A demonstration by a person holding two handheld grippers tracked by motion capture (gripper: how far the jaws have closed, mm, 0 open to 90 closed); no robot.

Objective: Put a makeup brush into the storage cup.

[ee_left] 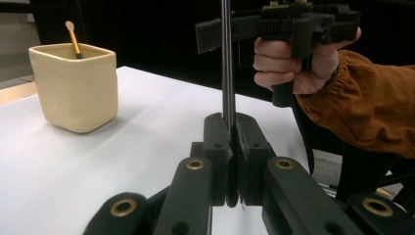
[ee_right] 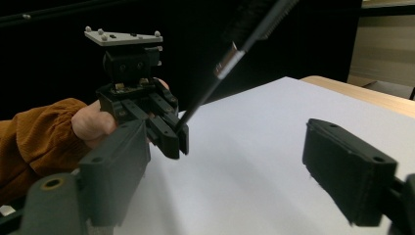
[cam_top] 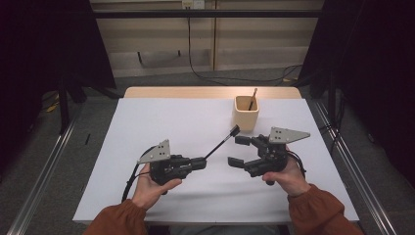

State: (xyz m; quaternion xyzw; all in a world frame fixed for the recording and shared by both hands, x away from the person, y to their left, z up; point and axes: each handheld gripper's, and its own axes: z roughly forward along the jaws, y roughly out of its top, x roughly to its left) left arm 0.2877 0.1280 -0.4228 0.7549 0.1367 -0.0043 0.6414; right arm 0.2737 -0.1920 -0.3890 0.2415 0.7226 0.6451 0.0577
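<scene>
A slim black makeup brush (cam_top: pixel 222 141) is pinched by its handle in my left gripper (cam_top: pixel 200 162), which is shut on it; the bristle end points up and right, toward the cup. In the left gripper view the handle (ee_left: pixel 226 73) rises straight up from the closed jaws of my left gripper (ee_left: pixel 231 134). My right gripper (cam_top: pixel 239 151) is open, its jaws wide apart just right of the brush and touching nothing. In the right gripper view, the brush (ee_right: pixel 230 58) slants up from the left gripper (ee_right: pixel 177 139). A cream square cup (cam_top: pixel 245 112) holds a gold-handled brush (cam_top: pixel 252 99).
The white tabletop (cam_top: pixel 166 117) spreads out to the left of and in front of the grippers. A wooden strip (cam_top: pixel 205 92) runs along its far edge. The cup (ee_left: pixel 73 88) stands at the back right. Dark stands and cables flank the table on the floor.
</scene>
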